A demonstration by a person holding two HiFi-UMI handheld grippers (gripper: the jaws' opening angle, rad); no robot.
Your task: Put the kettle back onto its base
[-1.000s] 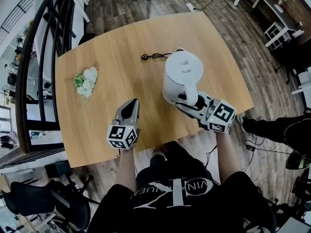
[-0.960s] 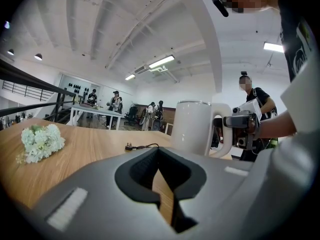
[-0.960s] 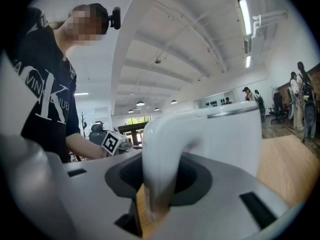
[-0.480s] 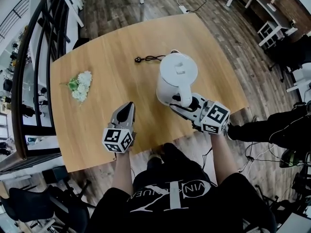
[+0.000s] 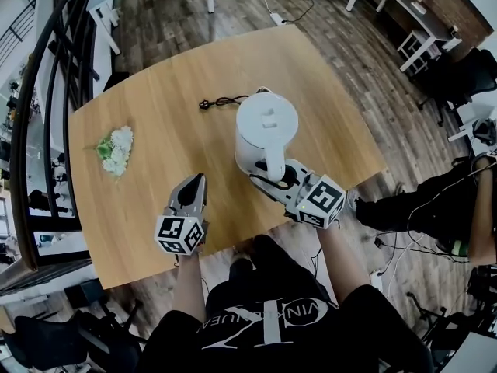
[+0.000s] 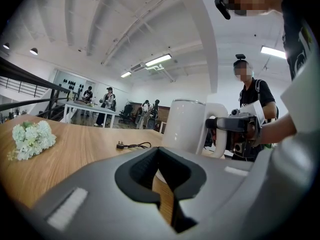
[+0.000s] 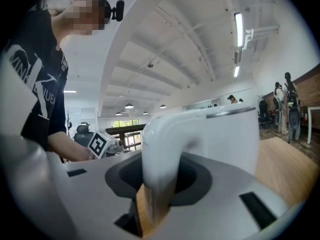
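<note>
Seen from above, the white kettle (image 5: 266, 127) is upright over the right half of the wooden table (image 5: 155, 92). A loose cord (image 5: 221, 101) with its plug lies just behind it, and flowers (image 5: 112, 148) lie well off to the left. Only the right gripper view shows the handle (image 7: 162, 149) clamped between the jaws of the right gripper (image 5: 273, 173). The left gripper view shows the kettle side-on, and the left gripper (image 5: 194, 183) closed on nothing, apart from the kettle.

Glossy smooth plastic kettle (image 5: 265, 124), matt wood-grain table top (image 5: 155, 158)
</note>
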